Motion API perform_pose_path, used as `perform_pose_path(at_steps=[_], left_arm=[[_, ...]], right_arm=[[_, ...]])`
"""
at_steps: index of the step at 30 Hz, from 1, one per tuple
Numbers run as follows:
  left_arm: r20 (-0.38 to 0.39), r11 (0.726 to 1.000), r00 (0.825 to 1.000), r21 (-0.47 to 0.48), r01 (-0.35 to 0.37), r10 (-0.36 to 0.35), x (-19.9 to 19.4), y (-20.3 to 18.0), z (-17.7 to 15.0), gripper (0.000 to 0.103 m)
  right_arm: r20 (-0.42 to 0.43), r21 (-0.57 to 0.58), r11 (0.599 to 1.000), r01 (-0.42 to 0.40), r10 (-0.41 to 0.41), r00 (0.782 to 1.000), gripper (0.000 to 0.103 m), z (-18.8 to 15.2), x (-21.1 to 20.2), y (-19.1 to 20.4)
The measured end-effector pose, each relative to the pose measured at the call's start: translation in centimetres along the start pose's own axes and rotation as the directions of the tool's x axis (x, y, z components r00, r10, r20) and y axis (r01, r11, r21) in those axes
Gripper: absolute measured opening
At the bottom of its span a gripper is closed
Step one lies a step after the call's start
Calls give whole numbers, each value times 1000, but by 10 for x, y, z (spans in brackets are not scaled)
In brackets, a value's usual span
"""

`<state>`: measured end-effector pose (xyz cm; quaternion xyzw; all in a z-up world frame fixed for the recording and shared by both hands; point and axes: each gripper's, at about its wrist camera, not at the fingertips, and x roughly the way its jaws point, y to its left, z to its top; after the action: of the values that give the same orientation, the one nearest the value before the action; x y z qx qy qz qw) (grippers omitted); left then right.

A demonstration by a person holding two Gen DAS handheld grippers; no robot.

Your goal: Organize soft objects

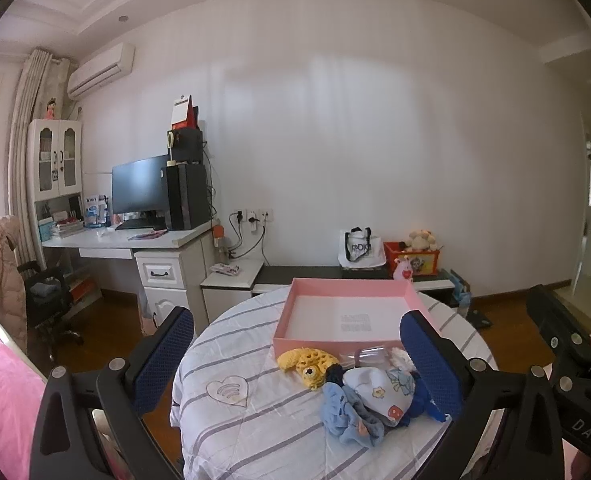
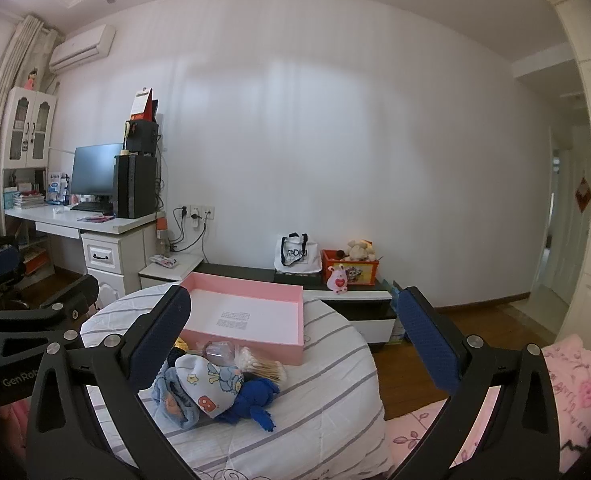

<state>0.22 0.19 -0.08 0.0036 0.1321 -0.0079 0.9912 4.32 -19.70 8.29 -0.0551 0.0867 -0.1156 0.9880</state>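
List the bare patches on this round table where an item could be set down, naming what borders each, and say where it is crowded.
Free: the striped cloth left of the pink box, around the heart patch; the near cloth below the pile; the box's bare white floor. Crowded: the strip along the box's near wall, where the yellow knit toy, printed cloths and blue knit toy bunch together.

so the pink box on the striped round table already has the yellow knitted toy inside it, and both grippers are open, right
Not quite. The shallow pink cardboard box is empty; the yellow knitted toy lies on the striped round table in front of it, as the left wrist view shows. Both the left gripper and right gripper are open.
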Motion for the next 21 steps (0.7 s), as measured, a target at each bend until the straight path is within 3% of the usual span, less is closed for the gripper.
perform_pose_path(at_steps=[21], left_arm=[[4,1000,1000,9,-1,1,-3,-1,1,98]], right_arm=[[-4,3,1000,-5,5,1000,103,-3,-2,4]])
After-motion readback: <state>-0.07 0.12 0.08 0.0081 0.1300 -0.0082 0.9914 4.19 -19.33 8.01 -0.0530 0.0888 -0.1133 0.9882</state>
